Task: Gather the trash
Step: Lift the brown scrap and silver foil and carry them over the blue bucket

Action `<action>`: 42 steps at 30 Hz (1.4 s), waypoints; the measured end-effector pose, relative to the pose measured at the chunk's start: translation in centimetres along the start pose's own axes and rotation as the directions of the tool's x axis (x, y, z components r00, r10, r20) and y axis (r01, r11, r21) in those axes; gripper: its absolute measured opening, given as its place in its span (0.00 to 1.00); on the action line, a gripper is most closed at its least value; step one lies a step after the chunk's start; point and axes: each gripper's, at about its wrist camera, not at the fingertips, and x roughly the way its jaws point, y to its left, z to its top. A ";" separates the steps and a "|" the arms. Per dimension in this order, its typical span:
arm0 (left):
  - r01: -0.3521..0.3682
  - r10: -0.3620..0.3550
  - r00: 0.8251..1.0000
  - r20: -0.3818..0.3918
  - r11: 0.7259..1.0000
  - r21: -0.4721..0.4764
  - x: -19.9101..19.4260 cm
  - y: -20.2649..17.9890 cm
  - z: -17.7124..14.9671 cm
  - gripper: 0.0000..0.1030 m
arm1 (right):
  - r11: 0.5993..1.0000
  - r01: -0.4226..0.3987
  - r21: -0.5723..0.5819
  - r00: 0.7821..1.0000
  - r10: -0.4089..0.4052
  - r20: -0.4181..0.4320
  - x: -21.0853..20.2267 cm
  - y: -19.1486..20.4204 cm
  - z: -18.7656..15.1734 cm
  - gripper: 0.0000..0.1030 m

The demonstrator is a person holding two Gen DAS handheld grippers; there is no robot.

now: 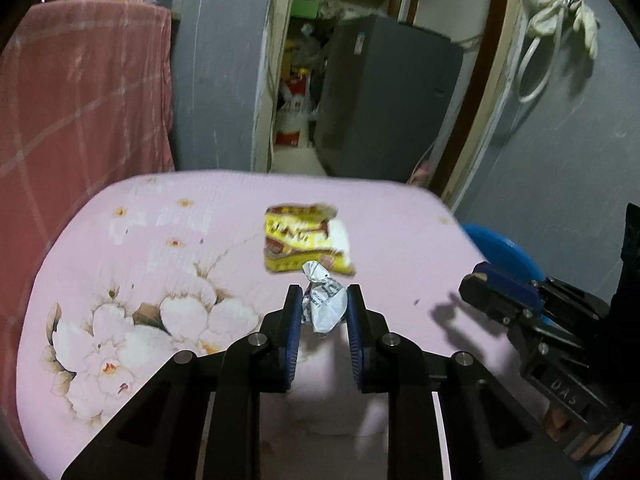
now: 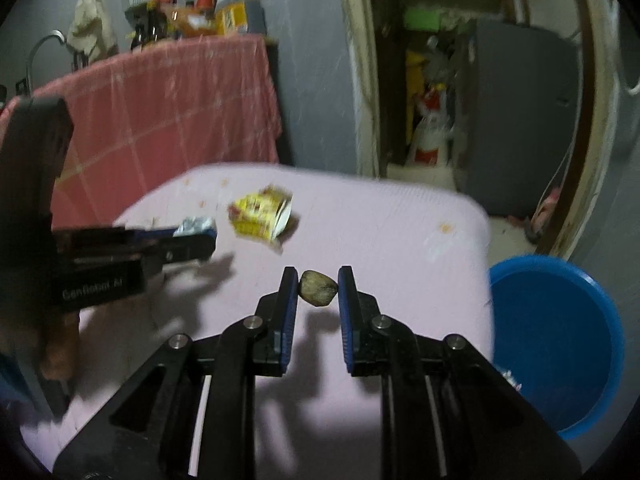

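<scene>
My left gripper (image 1: 323, 300) is shut on a crumpled white paper wad (image 1: 325, 303) and holds it above the pink flowered tablecloth (image 1: 168, 264). It also shows in the right wrist view (image 2: 196, 236), with the wad (image 2: 195, 225) between its fingers. My right gripper (image 2: 318, 282) is shut on a small brown crumpled lump (image 2: 317, 289), lifted above the cloth. It appears at the right in the left wrist view (image 1: 478, 280). A torn yellow snack wrapper (image 1: 306, 240) lies on the table beyond both grippers; it also shows in the right wrist view (image 2: 260, 216).
A blue plastic basin (image 2: 556, 340) stands on the floor at the table's right edge, with a small scrap inside. A pink checked cloth (image 1: 80, 92) covers furniture at the back left. A doorway with a grey cabinet (image 1: 384, 92) lies behind the table.
</scene>
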 end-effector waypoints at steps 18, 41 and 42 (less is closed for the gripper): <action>0.114 -0.128 0.937 0.325 0.991 0.063 -3.8 -7.4 3.8 0.18 | 0.974 0.185 0.130 0.878 -0.223 0.422 -9.1 -3.9 2.1 0.19; 0.262 -0.301 0.928 0.220 0.946 0.190 1.8 -17.0 6.7 0.18 | 0.860 0.348 0.374 0.810 -0.477 0.342 -12.7 -13.1 0.5 0.19; 0.270 -0.306 0.931 0.199 0.944 0.191 2.2 -17.3 6.8 0.18 | 0.855 0.344 0.387 0.816 -0.476 0.326 -12.6 -13.6 0.3 0.19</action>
